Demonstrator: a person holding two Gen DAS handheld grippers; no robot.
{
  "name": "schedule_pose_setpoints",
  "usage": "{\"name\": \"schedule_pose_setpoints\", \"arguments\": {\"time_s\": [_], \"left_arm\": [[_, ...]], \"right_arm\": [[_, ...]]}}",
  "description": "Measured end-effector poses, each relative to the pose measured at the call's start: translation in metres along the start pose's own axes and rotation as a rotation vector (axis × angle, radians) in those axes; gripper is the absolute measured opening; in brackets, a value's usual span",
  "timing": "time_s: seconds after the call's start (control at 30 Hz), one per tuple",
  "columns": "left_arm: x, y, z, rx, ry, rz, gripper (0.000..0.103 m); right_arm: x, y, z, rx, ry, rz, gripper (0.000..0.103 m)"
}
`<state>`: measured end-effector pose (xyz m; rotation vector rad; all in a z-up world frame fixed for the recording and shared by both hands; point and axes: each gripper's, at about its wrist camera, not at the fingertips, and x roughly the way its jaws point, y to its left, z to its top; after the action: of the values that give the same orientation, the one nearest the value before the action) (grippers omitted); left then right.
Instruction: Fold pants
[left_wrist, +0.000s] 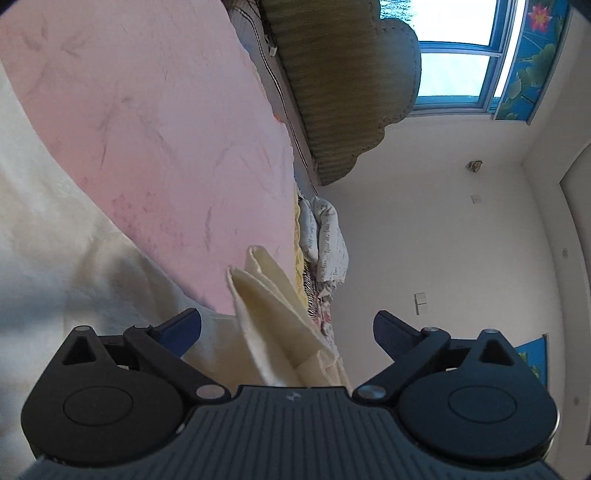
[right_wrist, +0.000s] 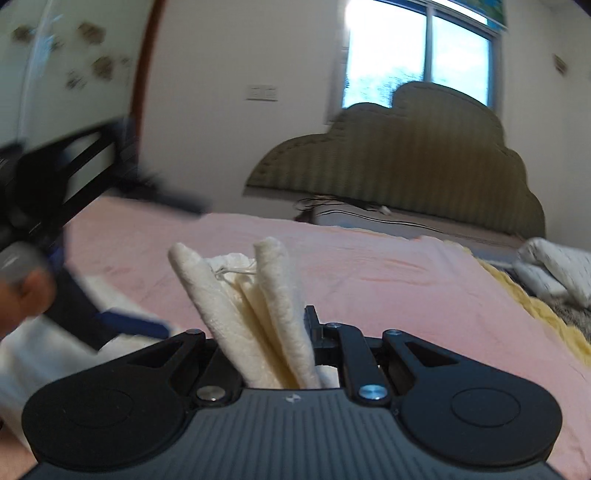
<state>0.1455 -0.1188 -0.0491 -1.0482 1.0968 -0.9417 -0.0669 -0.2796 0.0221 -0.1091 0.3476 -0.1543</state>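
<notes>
The cream pants (left_wrist: 269, 317) lie on a pink bed sheet (left_wrist: 147, 129), and a folded bunch of them rises between the fingers of my left gripper (left_wrist: 288, 328). That gripper stands wide open, its pads clear of the cloth on both sides. More cream fabric spreads to the left of it. In the right wrist view my right gripper (right_wrist: 275, 343) is shut on a gathered bunch of the pants (right_wrist: 236, 306), which sticks up in two rolled folds. The left gripper shows there blurred at the left edge, with one blue pad (right_wrist: 136, 325) near the cloth.
A padded olive headboard (right_wrist: 406, 155) stands at the far end of the bed, below a window (right_wrist: 417, 55). White pillows (right_wrist: 554, 266) and a yellow blanket (right_wrist: 546, 314) lie on the right side. A hand (right_wrist: 22, 295) holds the left gripper.
</notes>
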Motion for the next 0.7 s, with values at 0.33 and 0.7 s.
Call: {"name": "schedule_pose_setpoints", "arguments": {"time_s": [0.33,0.7], "left_arm": [[0.015,0.008,0.016,0.017,0.088,0.117,0.009],[-0.047,-0.027,0.015,0.563,-0.079,0.622,0.007]], "right_arm": [[-0.006,0.030,-0.005,-0.149,-0.001,-0.004,0.011],[0.026,0.126,-0.017,-0.441,0.013,0.130,0.011]]}}
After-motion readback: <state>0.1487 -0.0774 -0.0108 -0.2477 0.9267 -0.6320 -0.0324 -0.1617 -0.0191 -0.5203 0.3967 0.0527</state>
